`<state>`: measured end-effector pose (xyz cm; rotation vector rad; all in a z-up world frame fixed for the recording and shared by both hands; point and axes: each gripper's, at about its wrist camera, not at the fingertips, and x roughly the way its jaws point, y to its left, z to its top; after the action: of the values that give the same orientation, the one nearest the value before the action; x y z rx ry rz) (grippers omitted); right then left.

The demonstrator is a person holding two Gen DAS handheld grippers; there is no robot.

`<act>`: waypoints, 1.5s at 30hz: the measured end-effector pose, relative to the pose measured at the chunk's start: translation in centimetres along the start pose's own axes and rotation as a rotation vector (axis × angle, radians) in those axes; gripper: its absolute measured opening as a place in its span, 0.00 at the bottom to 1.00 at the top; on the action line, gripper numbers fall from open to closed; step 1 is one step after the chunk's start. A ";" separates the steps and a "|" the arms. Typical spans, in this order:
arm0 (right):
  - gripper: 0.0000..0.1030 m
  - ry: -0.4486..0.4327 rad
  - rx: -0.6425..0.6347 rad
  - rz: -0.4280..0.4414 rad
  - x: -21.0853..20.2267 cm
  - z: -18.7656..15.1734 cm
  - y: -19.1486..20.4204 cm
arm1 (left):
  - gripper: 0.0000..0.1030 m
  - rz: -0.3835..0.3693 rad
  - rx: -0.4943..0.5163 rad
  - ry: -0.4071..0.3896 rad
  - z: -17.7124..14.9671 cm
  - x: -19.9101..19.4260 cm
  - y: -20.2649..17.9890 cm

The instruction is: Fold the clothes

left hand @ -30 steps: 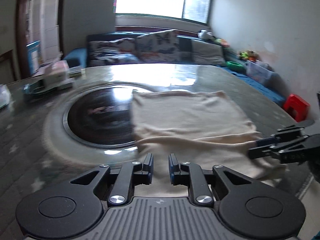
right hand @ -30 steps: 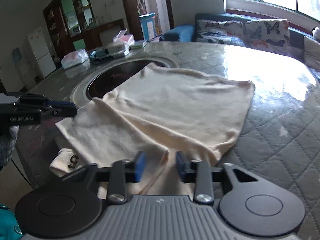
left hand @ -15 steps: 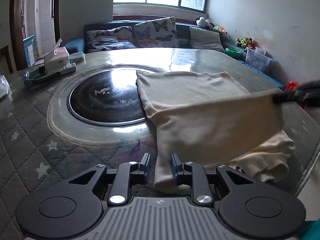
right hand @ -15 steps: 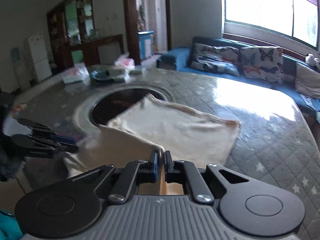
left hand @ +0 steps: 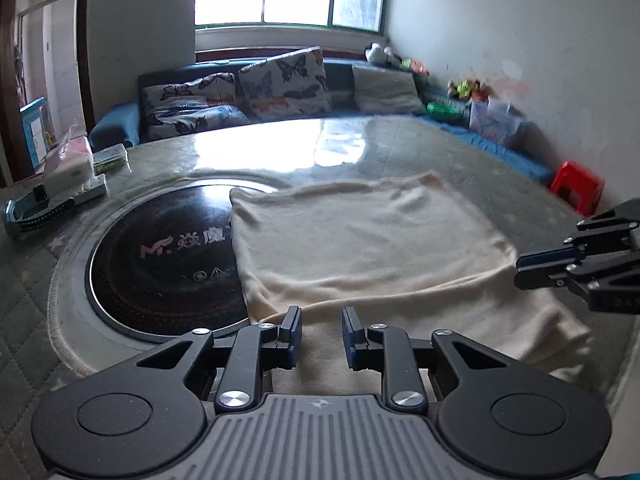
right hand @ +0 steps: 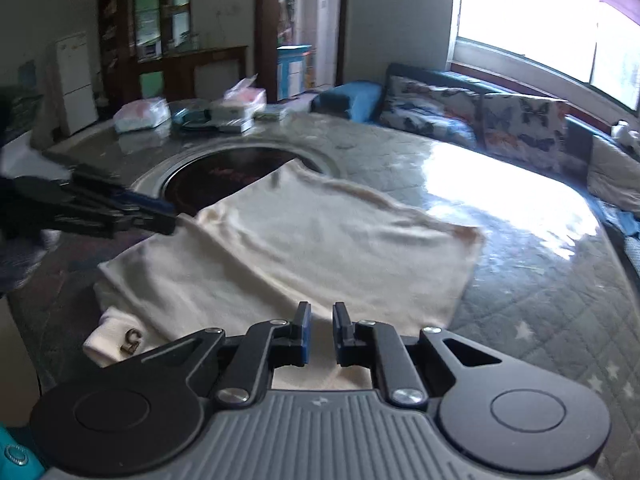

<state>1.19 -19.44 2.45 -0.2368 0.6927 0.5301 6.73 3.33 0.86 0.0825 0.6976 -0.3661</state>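
Released, the folded cream garment (left hand: 360, 240) lies flat beyond both parted fingers (left hand: 294, 322).

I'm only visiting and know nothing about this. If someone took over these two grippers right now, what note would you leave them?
Left gripper: open, holding nothing, tips above the near fold of the cream garment.
Right gripper: jaws opening, no cloth pinched between them.
Garment: lying on the table, partly over the black hob.
Done: one layer lies folded over the other.
Left: probably another fold, and tucking in the cuff sticking out at the near edge.
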 end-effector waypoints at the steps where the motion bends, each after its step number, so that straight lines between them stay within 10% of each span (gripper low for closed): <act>1: 0.11 0.011 -0.019 0.002 0.5 -0.2 0.1 | 0.23 0.004 0.005 0.004 -0.2 0.3 0.0; 24: 0.16 -0.004 -0.145 0.017 -0.5 -0.5 1.6 | 0.24 -0.074 0.194 -0.042 -2.2 -3.5 -3.3; 45: 0.27 0.048 -0.141 0.095 0.6 -1.5 2.5 | 0.28 -0.087 0.151 -0.001 -5.3 -5.9 -0.7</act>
<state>-0.55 -17.66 0.85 -0.3511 0.7169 0.6671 -0.92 5.50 0.67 0.1954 0.6731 -0.5023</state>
